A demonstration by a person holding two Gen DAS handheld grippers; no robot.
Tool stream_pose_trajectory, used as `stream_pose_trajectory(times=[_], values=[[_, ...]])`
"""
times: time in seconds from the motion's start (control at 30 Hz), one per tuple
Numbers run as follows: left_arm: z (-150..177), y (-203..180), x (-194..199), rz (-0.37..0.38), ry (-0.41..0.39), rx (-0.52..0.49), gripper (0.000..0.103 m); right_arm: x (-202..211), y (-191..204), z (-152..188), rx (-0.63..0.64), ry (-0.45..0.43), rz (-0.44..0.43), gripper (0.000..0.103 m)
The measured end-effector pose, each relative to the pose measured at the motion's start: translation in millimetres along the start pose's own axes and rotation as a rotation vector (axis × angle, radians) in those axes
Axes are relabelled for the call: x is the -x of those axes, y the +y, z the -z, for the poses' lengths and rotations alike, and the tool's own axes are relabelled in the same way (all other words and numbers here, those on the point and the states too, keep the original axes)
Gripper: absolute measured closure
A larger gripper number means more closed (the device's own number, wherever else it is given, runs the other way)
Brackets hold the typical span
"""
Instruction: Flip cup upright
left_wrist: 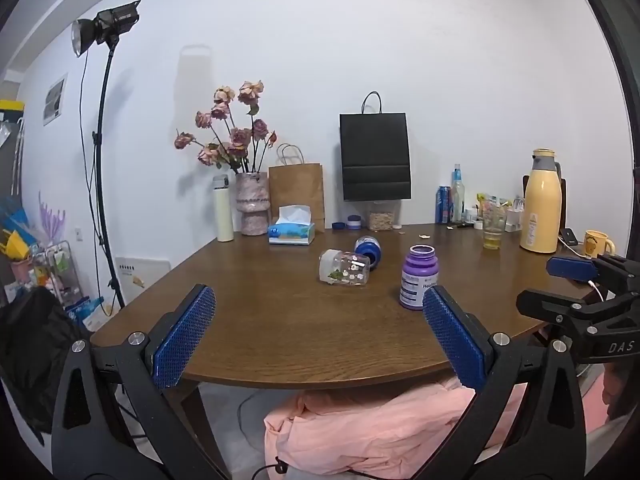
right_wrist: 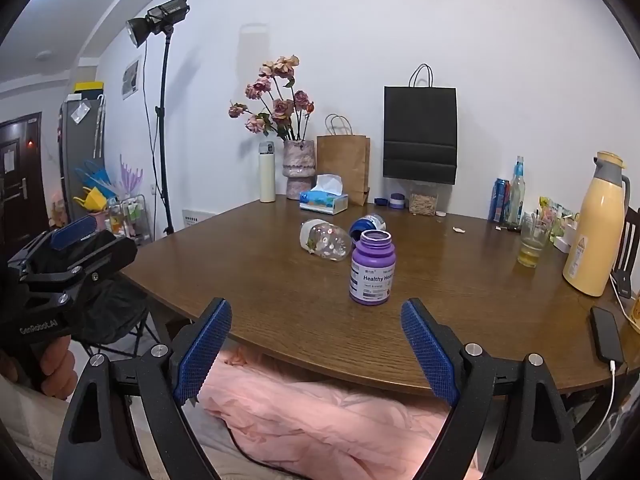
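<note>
A clear glass cup (left_wrist: 344, 268) with a flower print lies on its side in the middle of the brown table (left_wrist: 280, 320); it also shows in the right wrist view (right_wrist: 325, 244). My left gripper (left_wrist: 318, 300) is open and empty, held over the table's near edge, well short of the cup. My right gripper (right_wrist: 316, 314) is open and empty, also at the near edge. The right gripper shows at the right edge of the left wrist view (left_wrist: 576, 272). The left gripper shows at the left of the right wrist view (right_wrist: 76, 236).
An open purple bottle (right_wrist: 372, 270) stands upright just right of the cup. A blue-capped jar (right_wrist: 366, 224) lies behind it. A tissue box (right_wrist: 324, 200), vase, paper bags, a glass (right_wrist: 532, 242), a yellow thermos (right_wrist: 598, 226) and a phone (right_wrist: 606, 334) line the back and right.
</note>
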State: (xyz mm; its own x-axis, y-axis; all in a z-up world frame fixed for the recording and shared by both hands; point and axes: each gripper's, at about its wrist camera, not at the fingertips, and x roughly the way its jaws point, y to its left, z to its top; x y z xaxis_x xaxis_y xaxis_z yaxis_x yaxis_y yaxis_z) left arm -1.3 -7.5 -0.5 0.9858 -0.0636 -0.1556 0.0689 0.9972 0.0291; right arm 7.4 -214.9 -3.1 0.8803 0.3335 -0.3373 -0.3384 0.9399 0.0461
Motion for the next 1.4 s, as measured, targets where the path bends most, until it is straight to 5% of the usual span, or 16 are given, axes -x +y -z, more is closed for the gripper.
stream_pose_trajectory(times=[1.4], values=[[-1, 2, -6, 0.021, 0.019, 0.021, 0.000, -4, 6, 4, 0.019, 0.024, -0.003, 0.012]])
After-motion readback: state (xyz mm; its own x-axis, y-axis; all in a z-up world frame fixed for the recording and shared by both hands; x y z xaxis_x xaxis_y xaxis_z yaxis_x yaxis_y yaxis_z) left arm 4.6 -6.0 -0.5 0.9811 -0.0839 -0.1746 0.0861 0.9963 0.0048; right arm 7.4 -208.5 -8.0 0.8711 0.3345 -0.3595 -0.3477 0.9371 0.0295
